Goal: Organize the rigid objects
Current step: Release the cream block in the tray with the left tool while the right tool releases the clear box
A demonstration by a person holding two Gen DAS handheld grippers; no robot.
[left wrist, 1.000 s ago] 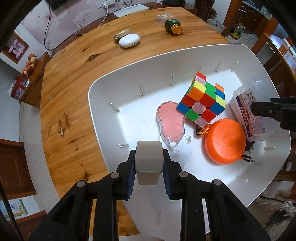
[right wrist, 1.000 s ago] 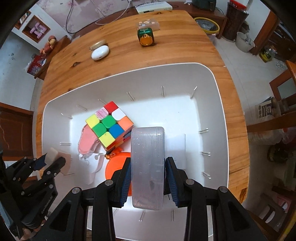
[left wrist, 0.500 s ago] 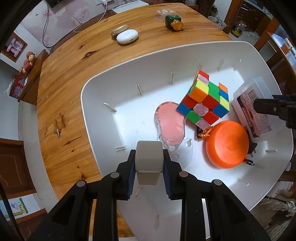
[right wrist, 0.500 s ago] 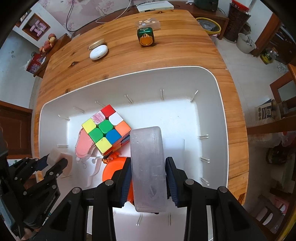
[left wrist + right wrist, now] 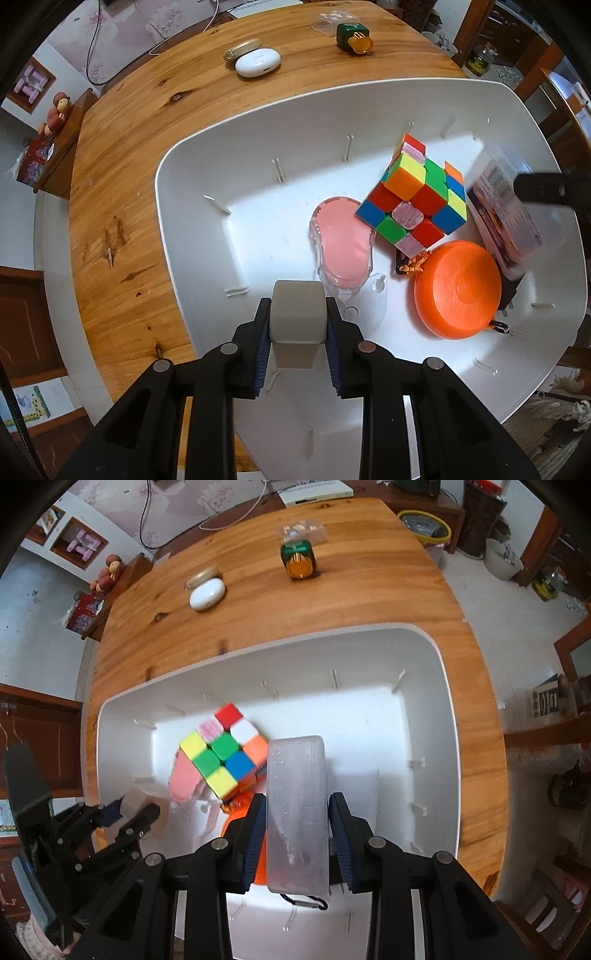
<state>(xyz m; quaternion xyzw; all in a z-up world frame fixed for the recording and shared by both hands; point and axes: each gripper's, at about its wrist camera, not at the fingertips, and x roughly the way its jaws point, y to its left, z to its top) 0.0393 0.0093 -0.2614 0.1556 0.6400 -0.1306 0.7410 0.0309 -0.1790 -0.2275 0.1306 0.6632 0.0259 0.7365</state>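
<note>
Left wrist view — my left gripper (image 5: 298, 325) clamps a beige block (image 5: 297, 314) at lower centre, above the white bin (image 5: 192, 229). In the bin: pink case (image 5: 343, 247) mid-frame, puzzle cube (image 5: 413, 195) right of it, orange disc (image 5: 458, 290) lower right.

Right wrist view — my right gripper (image 5: 297, 834) grips a clear plastic box (image 5: 297, 812) at lower centre, above the bin (image 5: 448, 738). Cube (image 5: 225, 751) sits left of it. White earbud case (image 5: 207, 594) and green bottle (image 5: 298, 557) lie on the wooden table (image 5: 369, 598), upper frame.
</note>
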